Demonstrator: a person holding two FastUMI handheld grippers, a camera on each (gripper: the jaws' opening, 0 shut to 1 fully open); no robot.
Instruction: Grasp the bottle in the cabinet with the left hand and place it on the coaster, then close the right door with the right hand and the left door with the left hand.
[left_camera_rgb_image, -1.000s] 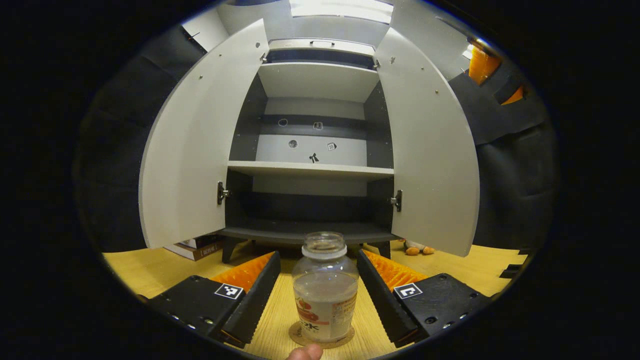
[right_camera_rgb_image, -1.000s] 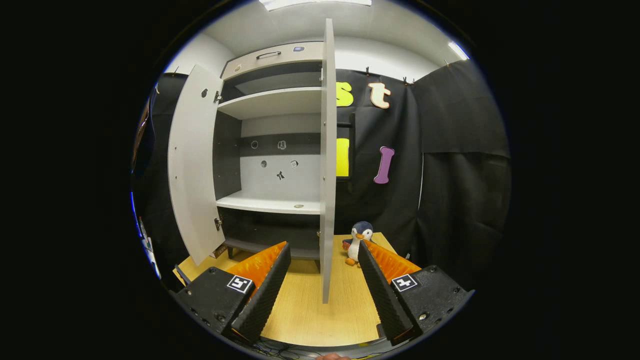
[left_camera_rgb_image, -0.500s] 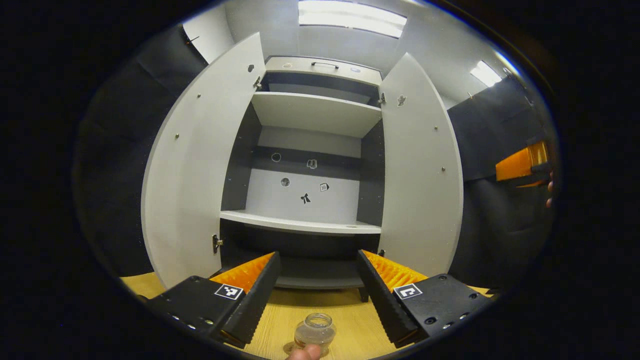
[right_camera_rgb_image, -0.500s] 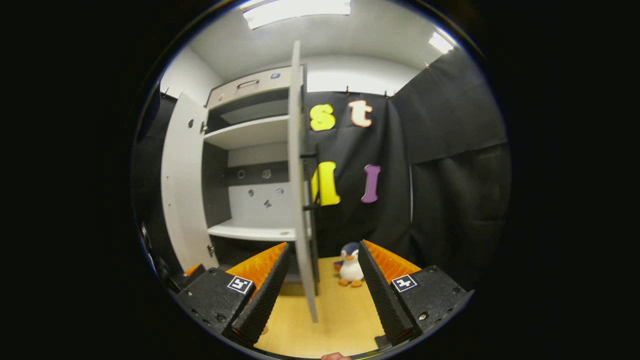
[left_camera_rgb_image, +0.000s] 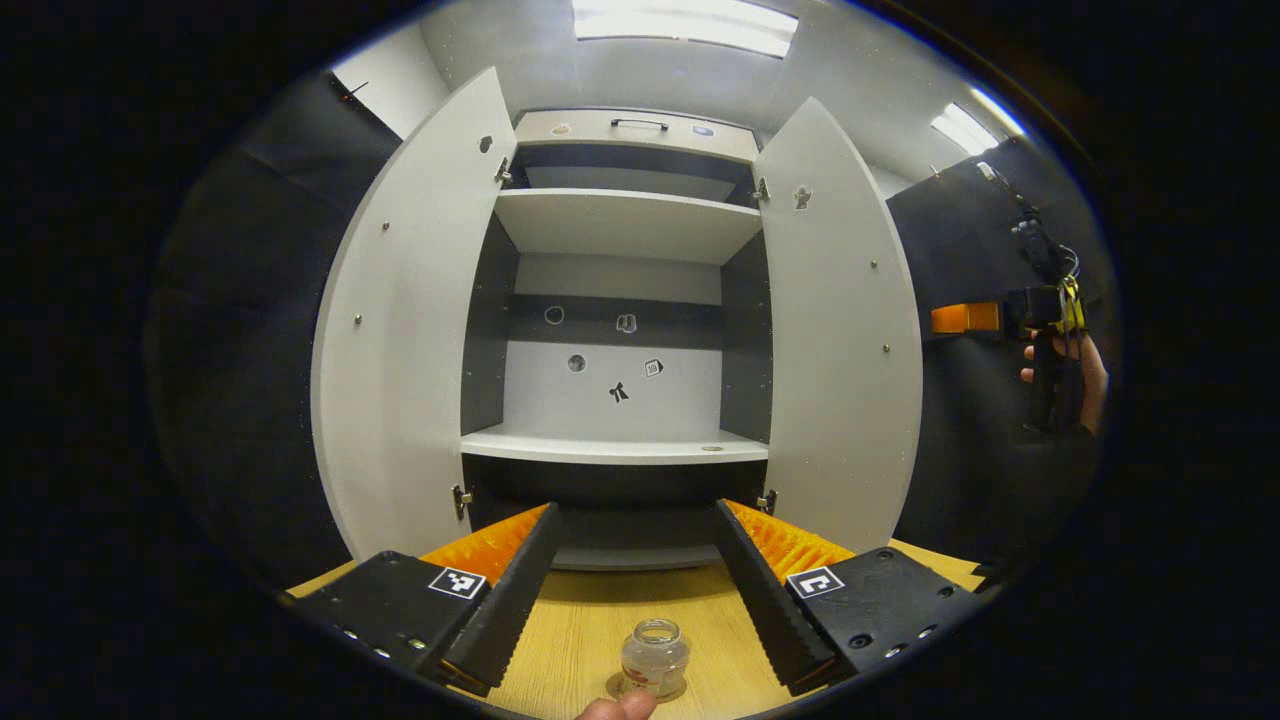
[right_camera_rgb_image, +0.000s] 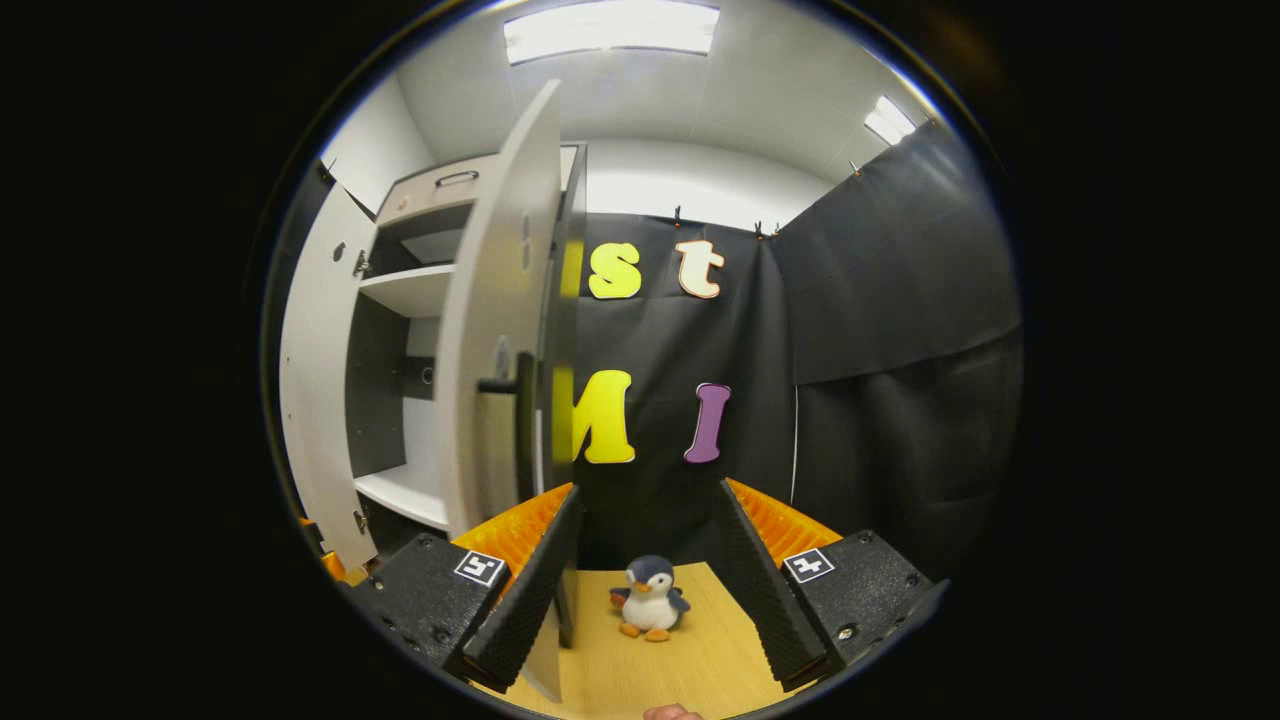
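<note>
Both grippers hold nothing, jaws wide apart. Below the left gripper (left_camera_rgb_image: 632, 560), the glass bottle (left_camera_rgb_image: 653, 656) stands on its coaster (left_camera_rgb_image: 615, 689) on the wooden tabletop (left_camera_rgb_image: 580, 620). Beyond the right gripper (right_camera_rgb_image: 645, 545): a toy penguin (right_camera_rgb_image: 649, 598), the right door (right_camera_rgb_image: 495, 340) open, the cabinet (left_camera_rgb_image: 620, 300).

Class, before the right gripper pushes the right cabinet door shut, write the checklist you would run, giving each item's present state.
1. Bottle stands on the coaster: ok.
2. Left gripper open, clear of the bottle: ok.
3. Right gripper open, holding nothing: ok.
4. Right door free to swing: ok.
5. Right gripper touching the door: cannot tell.
6. Toy penguin clear of the door's path: cannot tell.
</note>
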